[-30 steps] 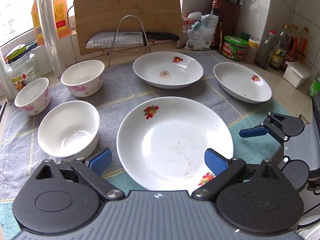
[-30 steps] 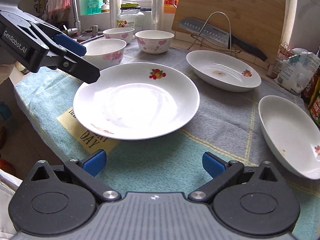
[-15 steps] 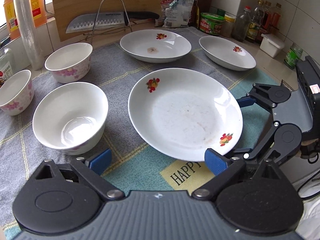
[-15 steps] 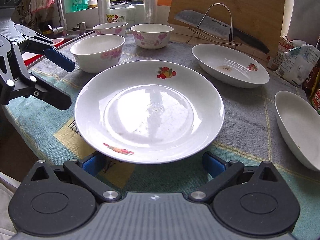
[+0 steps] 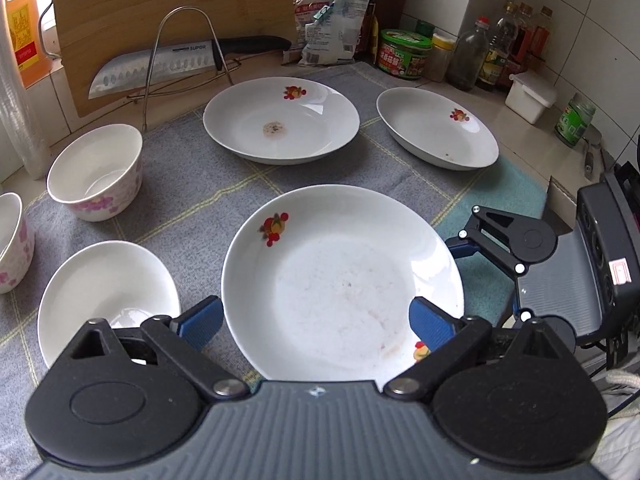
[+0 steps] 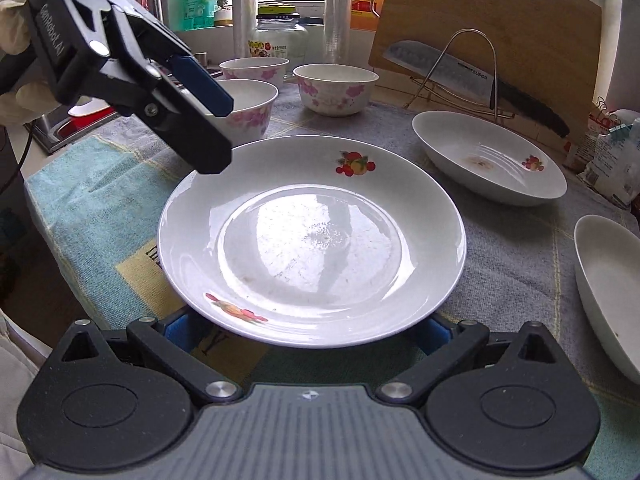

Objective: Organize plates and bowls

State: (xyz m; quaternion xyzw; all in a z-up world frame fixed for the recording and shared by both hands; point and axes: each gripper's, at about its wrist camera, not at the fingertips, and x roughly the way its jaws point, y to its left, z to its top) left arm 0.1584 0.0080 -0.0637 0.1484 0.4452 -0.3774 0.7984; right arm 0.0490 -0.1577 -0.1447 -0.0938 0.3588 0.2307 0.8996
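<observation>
L gripper [image 5: 316, 316] has swung back over the near plate [image 5: 340, 280] in the last sec. A moment ago it looked more toward the near bowl [image 5: 104, 292]; now the plate sits centred between its blue pads, bowl off to its left. Jaws spread wide, same as before, pinching nothing. In the R wrist view the L gripper's tip hovers at the plate's far-left rim, just above it; can't tell if it touches.

R gripper [image 6: 304, 332] has closed in on the same plate from the opposite side. The plate's near rim now overhangs its blue pads [image 6: 178, 330], hiding most of them; earlier there was bare cloth between. Its jaws look spread, one each side below the rim, not clamping. Can't tell if they touch the underside.

Other dishes haven't moved: two deep plates [image 5: 280, 120] [image 5: 438, 128] beyond L gripper, ahead and ahead-right, on the grey towel [image 5: 192, 184]. Two more floral bowls [image 5: 96, 172] [image 5: 12, 240] ahead-left. Cleaver on its wire stand [image 5: 184, 60] and the cutting board [image 5: 172, 8] sit further back.

Meaning, prob.: both grippers are converging on the near plate as first item to lift, likely to stack onto another plate. No grip yet, so nothing organised so far; bowls still separate too.
</observation>
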